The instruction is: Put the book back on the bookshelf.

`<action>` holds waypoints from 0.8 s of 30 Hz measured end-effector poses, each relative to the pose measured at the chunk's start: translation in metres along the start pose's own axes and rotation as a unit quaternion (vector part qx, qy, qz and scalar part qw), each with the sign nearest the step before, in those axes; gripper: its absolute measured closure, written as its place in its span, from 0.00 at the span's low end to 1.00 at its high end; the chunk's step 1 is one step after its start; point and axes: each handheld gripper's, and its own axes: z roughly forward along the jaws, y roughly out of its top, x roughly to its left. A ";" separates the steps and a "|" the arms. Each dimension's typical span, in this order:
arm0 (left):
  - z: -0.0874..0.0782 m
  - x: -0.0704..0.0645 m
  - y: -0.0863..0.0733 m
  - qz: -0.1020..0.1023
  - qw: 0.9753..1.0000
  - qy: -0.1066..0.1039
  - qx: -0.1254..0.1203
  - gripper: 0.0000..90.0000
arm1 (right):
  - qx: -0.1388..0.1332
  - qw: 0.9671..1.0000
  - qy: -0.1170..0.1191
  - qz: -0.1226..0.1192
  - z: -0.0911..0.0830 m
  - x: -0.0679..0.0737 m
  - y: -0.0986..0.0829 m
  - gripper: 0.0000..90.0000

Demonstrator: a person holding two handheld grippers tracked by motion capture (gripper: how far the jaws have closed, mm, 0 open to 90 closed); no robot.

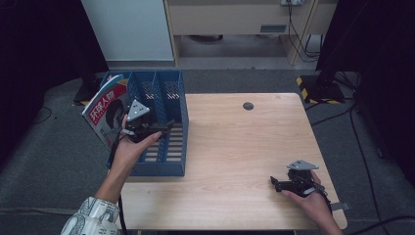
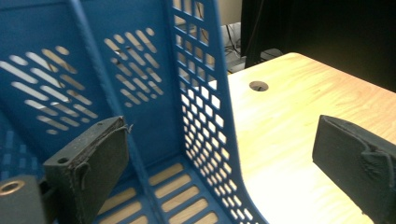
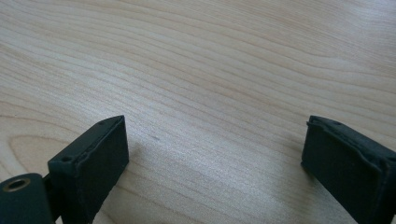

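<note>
Blue slotted file rack (image 1: 169,147) upright at table's left edge, magazine (image 1: 105,110) leaning in its leftmost slot

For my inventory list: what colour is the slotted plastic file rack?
Blue slotted plastic file rack; the left gripper view shows it best.

A blue perforated plastic file rack (image 1: 172,147) sits at the left edge of the light wooden desk (image 1: 235,147), a red-and-white magazine (image 1: 105,110) leaning in its leftmost slot. The left gripper (image 1: 164,128) hovers over the rack; the right gripper (image 1: 277,183) rests low near the desk's front right corner.
</note>
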 end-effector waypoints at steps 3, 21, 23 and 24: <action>0.006 -0.004 -0.003 -0.004 1.000 -0.006 0.004 0.03 | 0.002 1.000 0.002 0.000 0.000 0.001 0.000 0.07; 0.035 -0.038 -0.007 0.006 0.999 -0.041 0.020 0.03 | 0.002 1.000 0.002 0.001 0.000 0.001 0.000 0.07; 0.037 -0.043 -0.005 0.009 0.999 -0.047 0.019 0.03 | 0.002 1.000 0.002 0.001 0.000 0.001 0.000 0.07; 0.037 -0.045 -0.004 0.010 0.999 -0.048 0.019 0.03 | 0.002 1.000 0.002 0.001 0.000 0.001 0.000 0.07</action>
